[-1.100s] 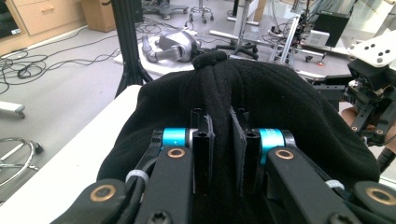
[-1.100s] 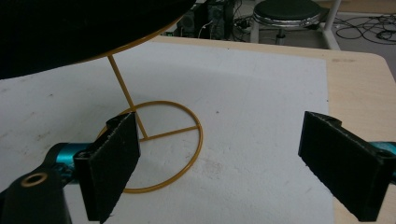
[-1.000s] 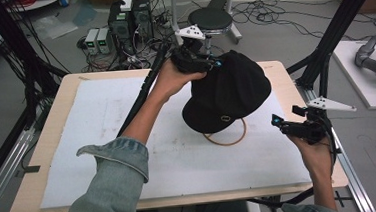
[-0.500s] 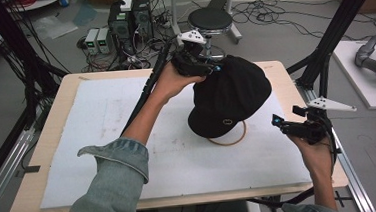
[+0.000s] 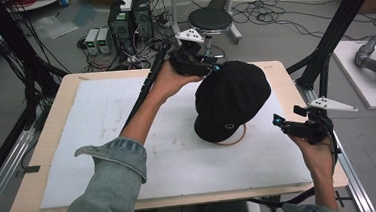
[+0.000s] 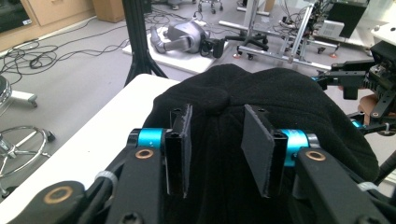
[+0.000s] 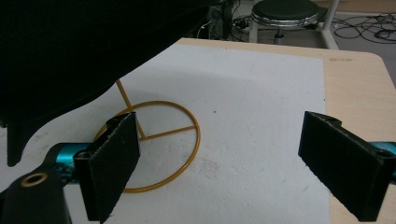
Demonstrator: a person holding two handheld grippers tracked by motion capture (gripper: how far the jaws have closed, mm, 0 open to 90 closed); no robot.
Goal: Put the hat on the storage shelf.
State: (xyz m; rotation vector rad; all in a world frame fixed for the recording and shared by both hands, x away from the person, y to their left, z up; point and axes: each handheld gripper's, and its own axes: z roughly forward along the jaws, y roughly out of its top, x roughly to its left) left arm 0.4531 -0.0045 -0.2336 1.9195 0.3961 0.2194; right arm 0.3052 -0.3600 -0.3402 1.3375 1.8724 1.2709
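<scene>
My left gripper (image 6: 218, 154) has just been opening: its jaws now stand apart, one on each side of the top button of the black cap (image 5: 231, 99), the pads clear of the cloth as far as I can tell. In the high view this gripper (image 5: 212, 66) sits at the cap's far crown, my left hand (image 5: 167, 82) cupped under it, the forearm reaching diagonally across the white mat (image 5: 128, 140) with the denim sleeve (image 5: 111, 176) pushed back near the elbow.

My right gripper (image 7: 217, 158) is spread wide and holds nothing; between its jaws I see bare mat and the yellow wire stand (image 7: 154, 135). In the high view it (image 5: 283, 125) hovers at the table's right edge (image 5: 295, 86), wrist bent inward, pointing toward the cap from well apart.

The cap sits perched on the wire stand (image 5: 236, 138), right of the mat's centre, brim facing me.
</scene>
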